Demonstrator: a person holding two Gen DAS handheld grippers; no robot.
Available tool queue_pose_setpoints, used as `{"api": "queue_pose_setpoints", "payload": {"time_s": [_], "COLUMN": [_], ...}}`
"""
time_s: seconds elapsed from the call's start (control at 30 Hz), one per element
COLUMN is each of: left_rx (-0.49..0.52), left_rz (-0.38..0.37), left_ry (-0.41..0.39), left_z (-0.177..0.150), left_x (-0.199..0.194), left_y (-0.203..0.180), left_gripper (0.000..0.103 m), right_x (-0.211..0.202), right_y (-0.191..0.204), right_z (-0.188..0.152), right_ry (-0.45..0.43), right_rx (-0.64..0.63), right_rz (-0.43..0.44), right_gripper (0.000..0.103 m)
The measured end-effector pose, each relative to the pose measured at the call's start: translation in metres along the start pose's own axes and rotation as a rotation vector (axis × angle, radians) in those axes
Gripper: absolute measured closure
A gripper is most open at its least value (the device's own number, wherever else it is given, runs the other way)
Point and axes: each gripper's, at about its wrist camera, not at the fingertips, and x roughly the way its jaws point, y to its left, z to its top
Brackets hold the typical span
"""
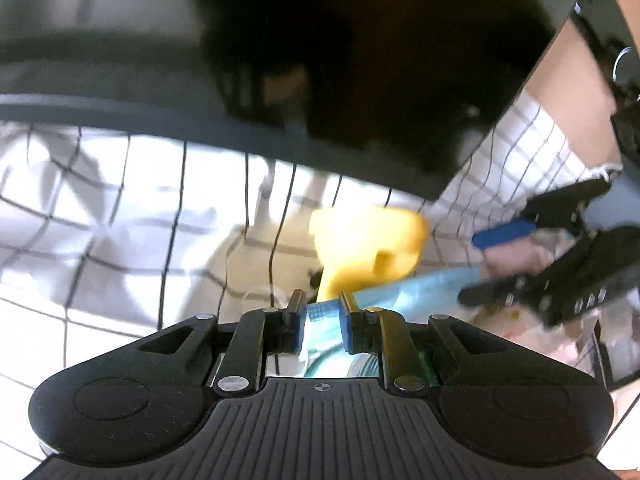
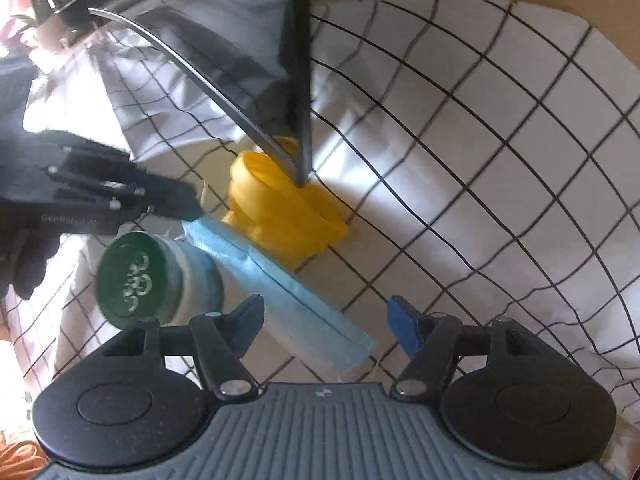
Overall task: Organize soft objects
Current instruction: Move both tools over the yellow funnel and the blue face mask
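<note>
My left gripper (image 1: 322,314) is shut on one end of a light blue flat pack (image 1: 404,292); the pack (image 2: 280,292) stretches from it toward my right gripper. A yellow soft object (image 1: 368,248) lies on the checked cloth just beyond it, and it also shows in the right wrist view (image 2: 280,216) under a dark box corner. My right gripper (image 2: 326,320) is open, its jaws wide apart on either side of the pack's near end. It appears at the right of the left wrist view (image 1: 480,264). The left gripper shows at the left of the right wrist view (image 2: 188,206).
A white cloth with a black grid (image 2: 480,160) covers the surface. A dark open-topped box (image 1: 360,100) stands over the yellow object. A jar with a green lid (image 2: 132,276) lies beside the pack. Pale patterned fabric (image 1: 520,332) lies at the right.
</note>
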Motion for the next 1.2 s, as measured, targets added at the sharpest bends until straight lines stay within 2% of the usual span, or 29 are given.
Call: {"api": "queue_pose_setpoints", "payload": {"time_s": [0.1,0.23,0.37,0.47,0.53,0.6,0.67,0.73,0.83,0.9,0.97,1.07,1.2], "left_rx": [0.021,0.067,0.08,0.115,0.176,0.288,0.387,0.431,0.431,0.443,0.496,0.584,0.695], "left_rz": [-0.022,-0.049,-0.074,-0.065,-0.024,0.045,0.076,0.043,-0.015,-0.04,-0.055,-0.05,-0.037], "left_ry": [0.005,0.01,0.039,0.046,0.018,-0.058,-0.12,-0.164,-0.188,-0.178,-0.129,-0.04,0.025], "left_z": [-0.001,-0.007,-0.016,-0.018,-0.018,-0.012,-0.004,0.008,0.025,0.033,0.038,0.043,0.05], "left_x": [-0.001,-0.01,-0.01,-0.01,-0.015,-0.025,-0.033,-0.039,-0.04,-0.036,-0.026,-0.005,0.005], "left_y": [-0.001,-0.009,-0.014,-0.02,-0.027,-0.039,-0.05,-0.058,-0.065,-0.068,-0.07,-0.075,-0.084], "left_gripper": [0.084,0.086,0.086,0.086,0.085,0.085,0.085,0.085,0.085,0.085,0.085,0.085,0.085], "right_x": [-0.001,-0.006,-0.001,0.011,0.018,0.022,0.021,0.018,0.011,0.01,0.01,0.009,0.004], "right_y": [-0.004,0.009,0.018,0.02,0.02,0.023,0.03,0.035,0.039,0.041,0.043,0.04,0.031], "right_z": [0.003,0.012,0.027,0.037,0.038,0.036,0.034,0.032,0.03,0.028,0.026,0.023,0.019], "right_ry": [-0.032,-0.068,-0.085,-0.075,-0.056,-0.047,-0.054,-0.058,-0.074,-0.081,-0.079,-0.068,-0.058], "right_rx": [0.004,-0.085,-0.114,-0.1,-0.08,-0.075,-0.103,-0.123,-0.129,-0.128,-0.138,-0.143,-0.125], "right_rz": [-0.002,-0.036,-0.011,0.011,0.037,0.075,0.084,0.106,0.14,0.16,0.158,0.156,0.173], "right_gripper": [0.033,0.033,0.033,0.033,0.033,0.033,0.033,0.033,0.033,0.033,0.033,0.033,0.034]}}
